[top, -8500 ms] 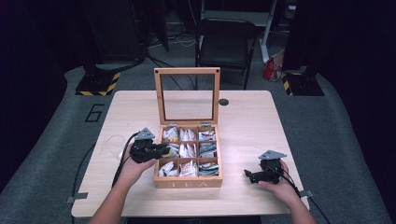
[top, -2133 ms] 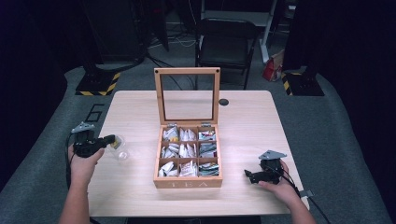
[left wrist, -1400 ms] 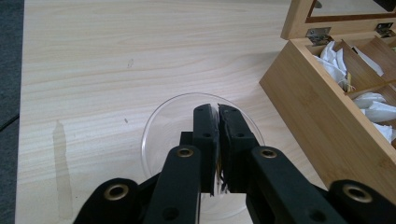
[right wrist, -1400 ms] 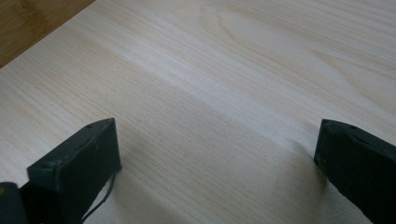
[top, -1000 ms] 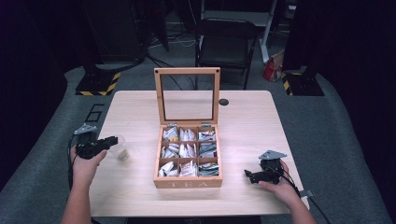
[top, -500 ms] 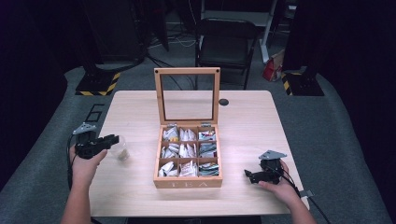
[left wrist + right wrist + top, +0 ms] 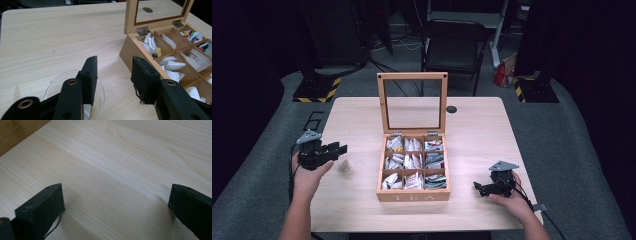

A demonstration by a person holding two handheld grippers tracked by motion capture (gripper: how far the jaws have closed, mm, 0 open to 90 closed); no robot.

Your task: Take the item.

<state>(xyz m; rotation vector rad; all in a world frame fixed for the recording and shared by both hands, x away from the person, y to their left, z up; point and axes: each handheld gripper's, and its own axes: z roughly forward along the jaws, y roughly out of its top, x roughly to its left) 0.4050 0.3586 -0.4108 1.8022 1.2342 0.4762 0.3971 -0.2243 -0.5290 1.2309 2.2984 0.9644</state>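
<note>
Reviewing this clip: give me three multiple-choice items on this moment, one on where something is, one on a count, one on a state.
1. Where does the clear glass dish sit?
A. On the table left of the tea box
B. Inside the tea box
C. By the right gripper

2. How many compartments has the tea box?
A. Four
B. Six
C. Nine

3. How do the left gripper jaws stand?
A. Shut on the lid
B. Apart, with nothing between them
C. Shut on a tea bag

Answers:
1 A, the high view shows it on the bare table beside the box.
2 C, three rows of three.
3 B, the jaws have just been opening, and there is only table between them above the dish.
</note>
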